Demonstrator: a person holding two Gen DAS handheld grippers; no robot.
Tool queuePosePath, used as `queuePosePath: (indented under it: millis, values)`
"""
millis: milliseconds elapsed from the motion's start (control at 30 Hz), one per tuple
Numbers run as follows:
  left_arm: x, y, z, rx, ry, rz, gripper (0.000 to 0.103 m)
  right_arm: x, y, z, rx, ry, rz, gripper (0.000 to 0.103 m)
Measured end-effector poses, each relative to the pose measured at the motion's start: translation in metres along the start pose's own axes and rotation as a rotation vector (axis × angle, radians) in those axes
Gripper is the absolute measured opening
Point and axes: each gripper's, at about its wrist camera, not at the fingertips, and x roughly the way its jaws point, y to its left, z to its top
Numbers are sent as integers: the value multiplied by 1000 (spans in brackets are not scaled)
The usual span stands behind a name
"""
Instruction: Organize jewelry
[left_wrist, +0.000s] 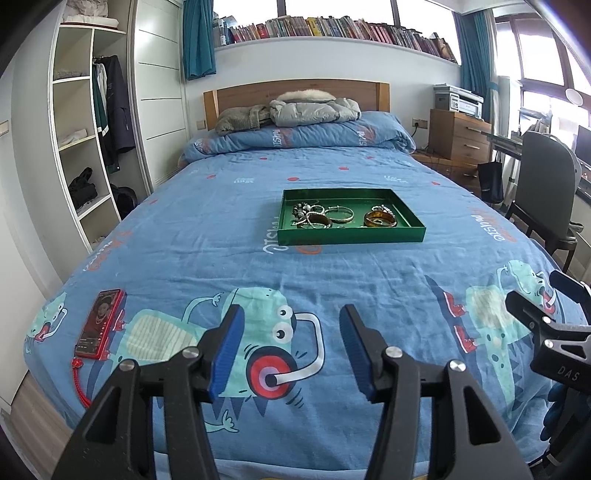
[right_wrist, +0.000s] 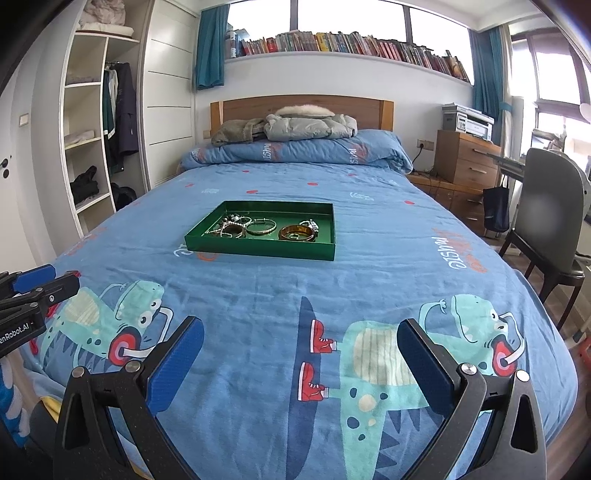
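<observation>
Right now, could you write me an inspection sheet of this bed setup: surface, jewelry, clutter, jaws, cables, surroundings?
Surface: blue cartoon-print bedspread, wrinkled.
Job's things: green tray mid-bed holding bangles, a beaded string and a watch, piled loosely together.
Clutter: red phone with a red cord near the bed's left edge; coats on the folded duvet.
Grippers: left gripper and right gripper both have jaws open, empty, over the foot of the bed, short of the tray.
Cables: one plugged into the wall socket beside the dresser.
Surroundings: wardrobe, bookshelf, dresser with printer, chair.
</observation>
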Motion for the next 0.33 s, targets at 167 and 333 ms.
queuePosePath:
  millis: [167,333]
  values:
    - [0,0,0,0,1,-1,53,0,-2,0,2,-2,-10,103]
    - [1,0,0,-3,4,-3,53,0,-6,-1,5,-4,-24,103]
